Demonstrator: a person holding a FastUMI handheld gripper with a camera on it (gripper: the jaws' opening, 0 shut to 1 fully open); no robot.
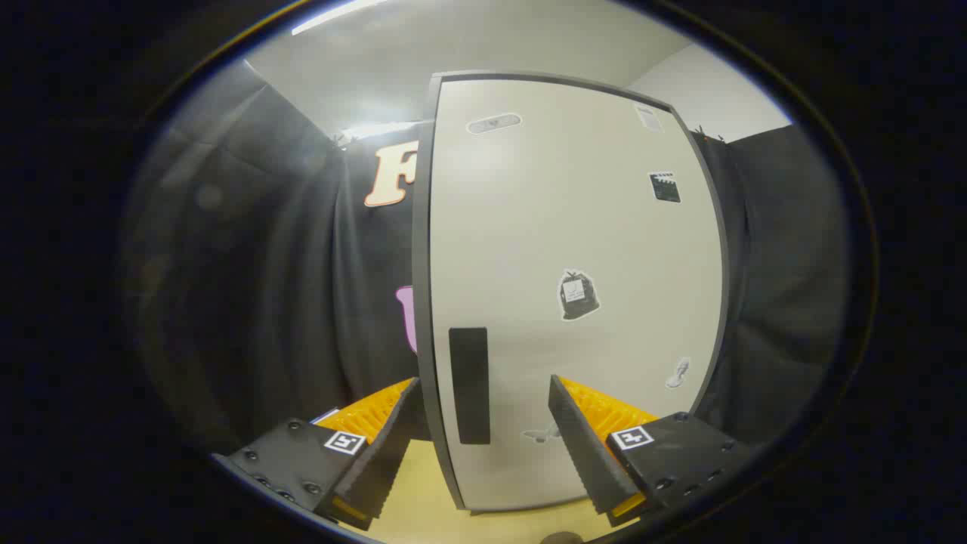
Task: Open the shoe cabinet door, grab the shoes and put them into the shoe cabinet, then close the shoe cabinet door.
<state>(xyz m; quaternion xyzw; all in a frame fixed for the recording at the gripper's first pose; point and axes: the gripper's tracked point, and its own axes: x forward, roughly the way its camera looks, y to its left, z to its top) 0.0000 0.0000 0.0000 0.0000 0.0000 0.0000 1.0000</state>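
One tall white shoe cabinet door with a dark frame (574,302). One black rectangular handle (469,385) on it. Six small stickers on its face, as far as the curved view lets me count. One pair of tongs (483,391), gaping wide, two fingers.

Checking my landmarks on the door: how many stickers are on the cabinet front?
5 on the cabinet door: oval top, clapperboard upper far side, bag mid-door, small one lower far edge, butterfly beside the handle. Open tool may hide more.
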